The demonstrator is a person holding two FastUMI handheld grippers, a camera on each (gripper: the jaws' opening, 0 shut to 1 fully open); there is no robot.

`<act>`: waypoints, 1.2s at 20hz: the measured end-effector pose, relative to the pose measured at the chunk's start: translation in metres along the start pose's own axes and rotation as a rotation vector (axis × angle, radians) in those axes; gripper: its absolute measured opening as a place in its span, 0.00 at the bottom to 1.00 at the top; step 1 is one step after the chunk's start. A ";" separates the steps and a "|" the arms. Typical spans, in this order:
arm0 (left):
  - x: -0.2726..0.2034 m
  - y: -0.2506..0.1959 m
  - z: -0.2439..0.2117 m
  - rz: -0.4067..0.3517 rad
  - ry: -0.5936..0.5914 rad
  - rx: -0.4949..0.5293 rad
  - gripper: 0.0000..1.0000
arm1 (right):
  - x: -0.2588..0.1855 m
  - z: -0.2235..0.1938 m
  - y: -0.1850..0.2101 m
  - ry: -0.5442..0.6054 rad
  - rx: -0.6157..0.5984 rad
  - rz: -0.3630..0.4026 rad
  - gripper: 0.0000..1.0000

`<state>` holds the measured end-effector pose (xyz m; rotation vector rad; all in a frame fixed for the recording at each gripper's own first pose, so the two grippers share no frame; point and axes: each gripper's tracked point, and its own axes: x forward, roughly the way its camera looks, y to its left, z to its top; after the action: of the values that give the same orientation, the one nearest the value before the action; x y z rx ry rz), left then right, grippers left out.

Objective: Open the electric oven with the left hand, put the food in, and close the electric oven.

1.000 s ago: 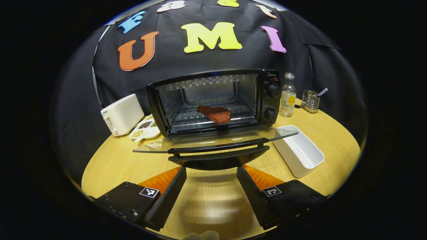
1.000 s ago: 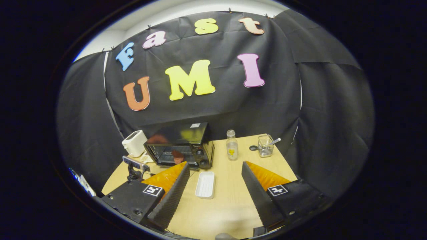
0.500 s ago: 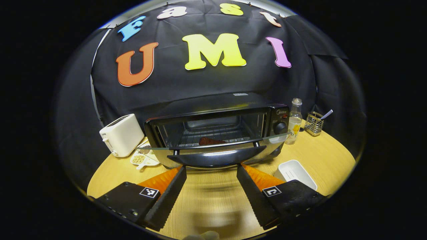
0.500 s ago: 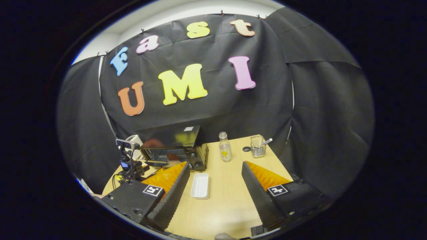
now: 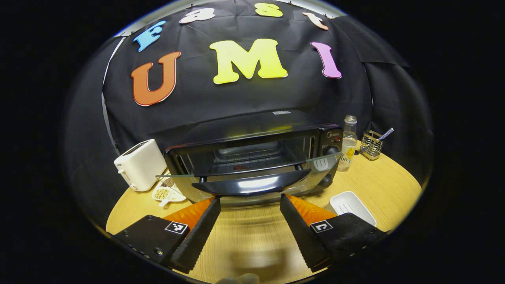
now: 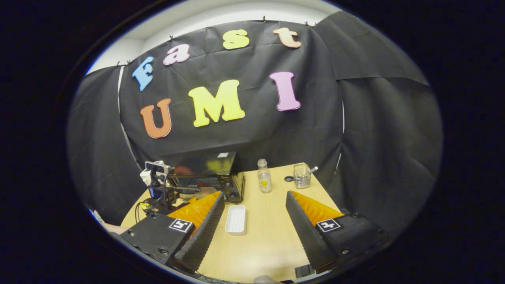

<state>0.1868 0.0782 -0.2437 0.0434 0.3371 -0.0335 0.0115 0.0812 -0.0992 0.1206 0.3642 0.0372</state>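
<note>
The black electric oven [image 5: 256, 128] stands at the back of the table, its glass door [image 5: 319, 162] raised about halfway. The door's black handle [image 5: 250, 185] lies just above my left gripper [image 5: 249, 199], which is open with its fingertips right under the handle. A sliver of the reddish food [image 5: 239, 167] shows on the rack, behind the door's edge. My right gripper [image 6: 254, 195] is open and holds nothing, high over the table's front. In the right gripper view the oven [image 6: 211, 165] sits far off, with the left gripper [image 6: 158, 187] in front of it.
A white toaster [image 5: 140, 163] and a small dish of beans [image 5: 163, 193] stand left of the oven. To its right are a bottle [image 5: 348, 144], a wire holder [image 5: 373, 144] and an empty white tray [image 5: 351, 205] on the wooden table [image 5: 390, 185].
The oven door has swung up from lying flat to about half raised, with the left gripper rising under its handle. The food is now mostly hidden behind the door.
</note>
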 end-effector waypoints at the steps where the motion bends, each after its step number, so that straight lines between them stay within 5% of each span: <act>1: 0.004 0.001 0.004 -0.001 -0.005 -0.002 0.97 | -0.003 0.001 -0.003 -0.006 -0.002 -0.011 0.96; 13: -0.010 -0.021 0.032 -0.045 -0.052 -0.003 0.97 | -0.036 0.006 -0.004 -0.054 -0.030 -0.051 0.99; 24: -0.233 0.002 0.098 -0.007 -0.292 -0.147 0.96 | -0.087 0.019 -0.019 -0.147 -0.051 0.039 0.99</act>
<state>-0.0003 0.0813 -0.0737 -0.1075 0.0467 -0.0213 -0.0631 0.0548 -0.0534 0.0795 0.2144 0.0762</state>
